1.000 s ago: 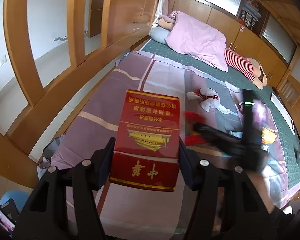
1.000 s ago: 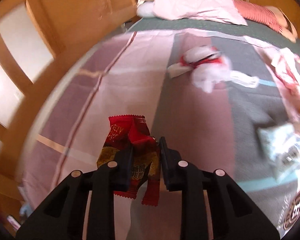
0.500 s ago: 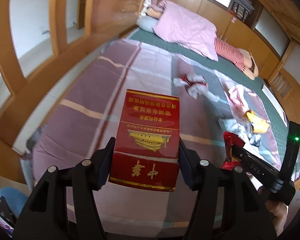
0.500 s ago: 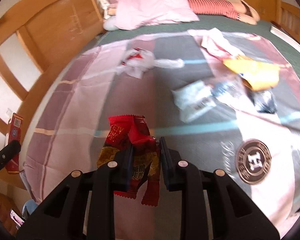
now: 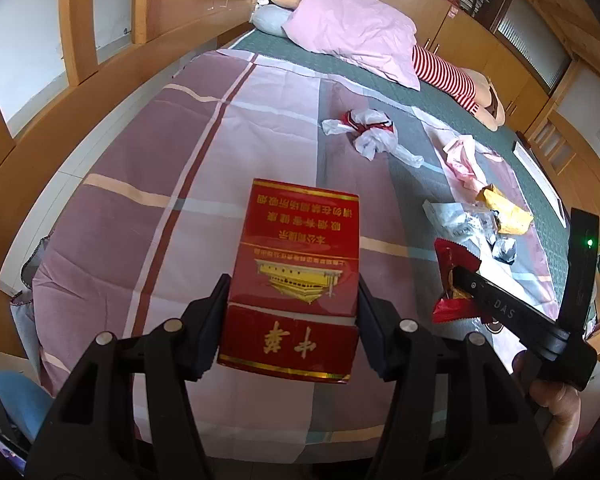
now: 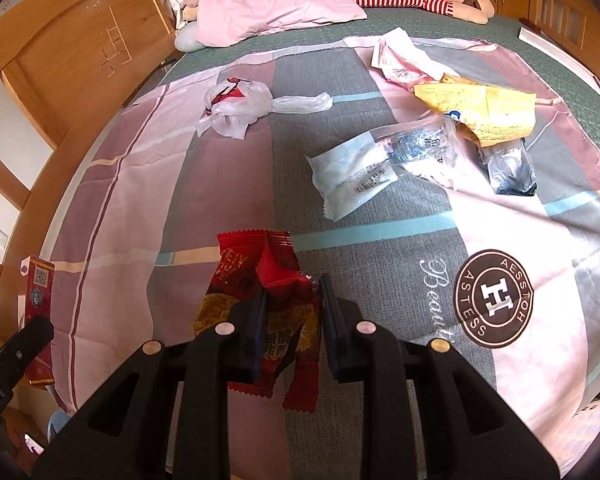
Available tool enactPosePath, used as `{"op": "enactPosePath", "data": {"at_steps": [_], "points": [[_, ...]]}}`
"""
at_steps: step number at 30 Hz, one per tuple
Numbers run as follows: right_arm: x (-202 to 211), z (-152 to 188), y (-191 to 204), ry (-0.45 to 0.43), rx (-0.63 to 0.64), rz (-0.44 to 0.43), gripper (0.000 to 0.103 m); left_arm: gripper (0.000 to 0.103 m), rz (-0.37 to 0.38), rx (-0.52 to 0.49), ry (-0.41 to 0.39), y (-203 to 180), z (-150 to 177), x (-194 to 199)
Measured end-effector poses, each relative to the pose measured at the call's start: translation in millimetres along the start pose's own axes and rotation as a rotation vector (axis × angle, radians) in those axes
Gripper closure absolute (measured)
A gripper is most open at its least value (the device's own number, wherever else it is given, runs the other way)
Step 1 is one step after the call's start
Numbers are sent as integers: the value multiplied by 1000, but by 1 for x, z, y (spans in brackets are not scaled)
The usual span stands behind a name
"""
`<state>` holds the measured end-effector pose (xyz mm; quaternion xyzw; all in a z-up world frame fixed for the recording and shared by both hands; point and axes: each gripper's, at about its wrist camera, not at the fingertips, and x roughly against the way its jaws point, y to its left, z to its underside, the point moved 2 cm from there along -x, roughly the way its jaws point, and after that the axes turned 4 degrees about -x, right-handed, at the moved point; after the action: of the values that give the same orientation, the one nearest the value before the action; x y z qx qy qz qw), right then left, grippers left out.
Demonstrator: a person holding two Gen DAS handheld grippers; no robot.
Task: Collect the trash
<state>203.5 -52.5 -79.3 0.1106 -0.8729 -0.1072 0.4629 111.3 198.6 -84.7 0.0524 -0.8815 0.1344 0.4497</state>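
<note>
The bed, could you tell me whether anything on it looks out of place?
Yes: litter lies across the bedspread: a crumpled white plastic bag, a pale blue packet, a yellow wrapper and pink paper, none belonging on a made bed.

right gripper (image 5: 457, 280) | it swung with its red snack wrapper (image 6: 260, 300) across the bed (image 6: 228, 184) to the right | white bag (image 6: 236, 104) now farther away
</note>
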Motion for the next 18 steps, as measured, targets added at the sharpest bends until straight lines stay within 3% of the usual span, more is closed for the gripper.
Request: {"op": "enactPosePath", "data": {"at_steps": [18], "points": [[-2,0,-3,4,-9,13,78,44,1,-29,21,-9,3,-7]]}}
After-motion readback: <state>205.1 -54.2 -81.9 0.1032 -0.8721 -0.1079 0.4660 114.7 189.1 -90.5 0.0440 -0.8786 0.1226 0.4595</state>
